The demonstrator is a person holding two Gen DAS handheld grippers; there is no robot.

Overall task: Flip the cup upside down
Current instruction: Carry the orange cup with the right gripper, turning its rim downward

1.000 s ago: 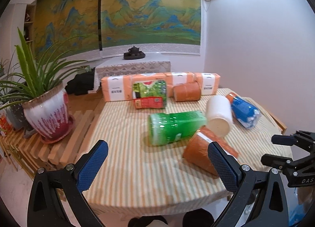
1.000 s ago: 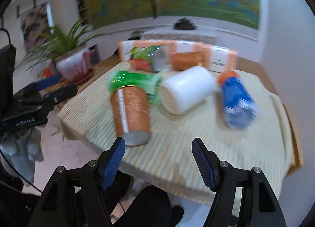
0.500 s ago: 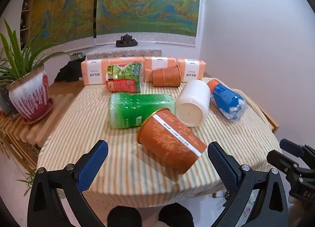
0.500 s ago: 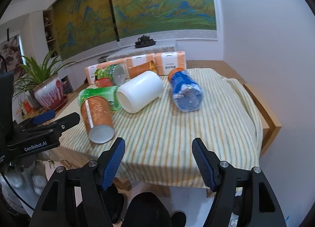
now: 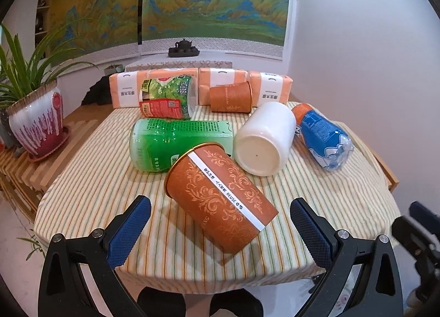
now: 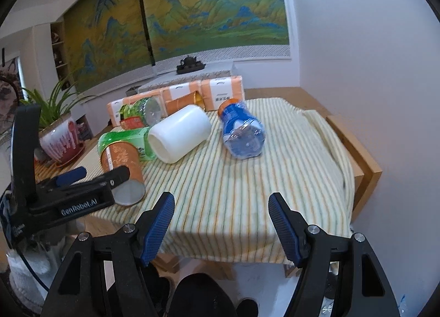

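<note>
I see orange cup (image 5: 220, 196) lying on its side near front edge of bench (image 5: 104, 179), mouth touching green bottle (image 5: 176, 141). My left gripper (image 5: 220, 231) wide open, one finger each side of cup, not touching. My right gripper (image 6: 221, 223) wide open too, holding nothing. Cup looks like paper: light, soft, easy to squash. I think best grab is gentle, across middle.

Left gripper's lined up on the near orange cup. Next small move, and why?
Probably ease the left gripper forward until its open jaws straddle the orange patterned cup, then close. The cup lies on its side on the striped tablecloth, base toward the camera, rim against the green bottle. Neither pad touches it. The right gripper hangs open over bare cloth.
</note>
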